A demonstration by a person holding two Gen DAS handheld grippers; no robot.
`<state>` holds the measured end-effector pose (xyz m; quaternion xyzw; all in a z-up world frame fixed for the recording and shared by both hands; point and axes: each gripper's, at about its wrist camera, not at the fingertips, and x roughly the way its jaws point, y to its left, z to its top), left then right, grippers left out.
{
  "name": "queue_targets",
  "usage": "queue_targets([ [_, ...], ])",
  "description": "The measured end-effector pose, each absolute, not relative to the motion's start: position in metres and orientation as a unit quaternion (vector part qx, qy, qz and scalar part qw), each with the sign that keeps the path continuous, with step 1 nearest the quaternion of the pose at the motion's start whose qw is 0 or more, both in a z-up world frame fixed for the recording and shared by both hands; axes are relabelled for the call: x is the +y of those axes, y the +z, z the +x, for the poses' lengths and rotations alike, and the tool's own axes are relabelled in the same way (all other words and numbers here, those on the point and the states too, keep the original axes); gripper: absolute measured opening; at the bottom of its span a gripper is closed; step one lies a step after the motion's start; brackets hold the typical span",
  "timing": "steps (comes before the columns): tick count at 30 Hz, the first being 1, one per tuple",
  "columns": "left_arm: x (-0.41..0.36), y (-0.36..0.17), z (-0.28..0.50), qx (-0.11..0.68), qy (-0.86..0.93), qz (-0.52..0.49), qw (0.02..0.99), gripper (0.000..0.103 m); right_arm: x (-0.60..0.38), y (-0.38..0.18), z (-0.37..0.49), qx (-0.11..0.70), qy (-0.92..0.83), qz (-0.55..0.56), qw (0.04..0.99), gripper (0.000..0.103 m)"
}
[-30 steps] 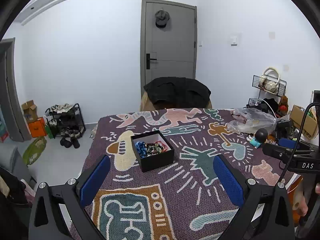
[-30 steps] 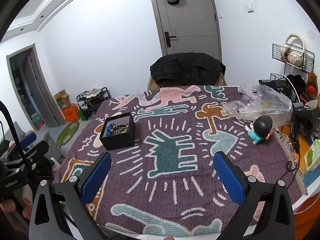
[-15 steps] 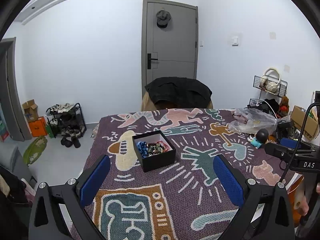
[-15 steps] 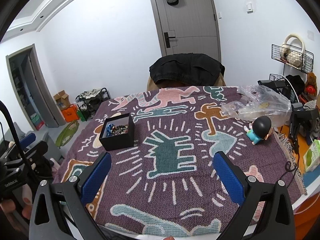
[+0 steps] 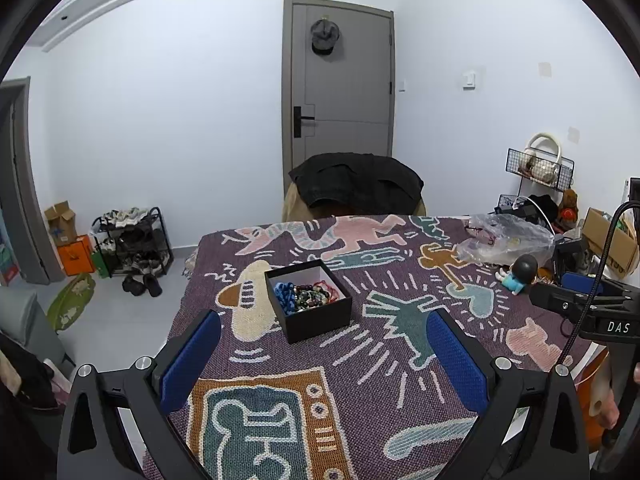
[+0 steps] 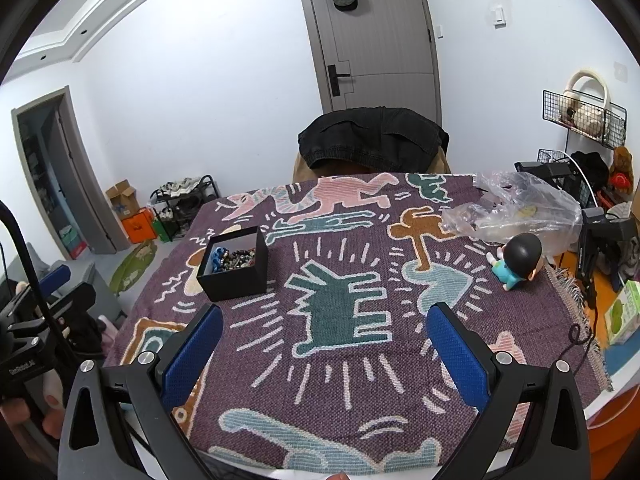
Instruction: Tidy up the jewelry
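Observation:
A black open box [image 5: 310, 304] stands on the purple patterned cloth [image 5: 360, 360], also in the right wrist view [image 6: 236, 268]. It holds a heap of beaded jewelry [image 5: 306, 295], blue, dark and red strands, which also shows in the right wrist view [image 6: 234, 258]. My left gripper [image 5: 324, 354] is open and empty, just short of the box. My right gripper [image 6: 324, 350] is open and empty, to the right of the box over the cloth's middle.
A clear plastic bag [image 6: 516, 208] and a small black-haired figurine [image 6: 518, 260] lie at the table's right side. A chair with a black jacket [image 5: 356, 184] stands behind the table. The table's near edge [image 6: 320, 468] runs below my right gripper.
Both views have shifted slightly; the box sits a little further right and lower in the left wrist view. Both grippers stay open.

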<state>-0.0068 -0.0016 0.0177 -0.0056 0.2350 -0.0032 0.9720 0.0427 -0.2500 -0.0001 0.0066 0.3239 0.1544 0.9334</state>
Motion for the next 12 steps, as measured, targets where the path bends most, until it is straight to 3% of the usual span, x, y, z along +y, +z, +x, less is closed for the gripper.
queue_targets([
  [12, -0.0053, 0.0165, -0.0099, 0.229, -0.004, 0.002, 0.973, 0.103, -0.2490, -0.0037, 0.0463, 0.328, 0.152, 0.006, 0.932, 0.102],
])
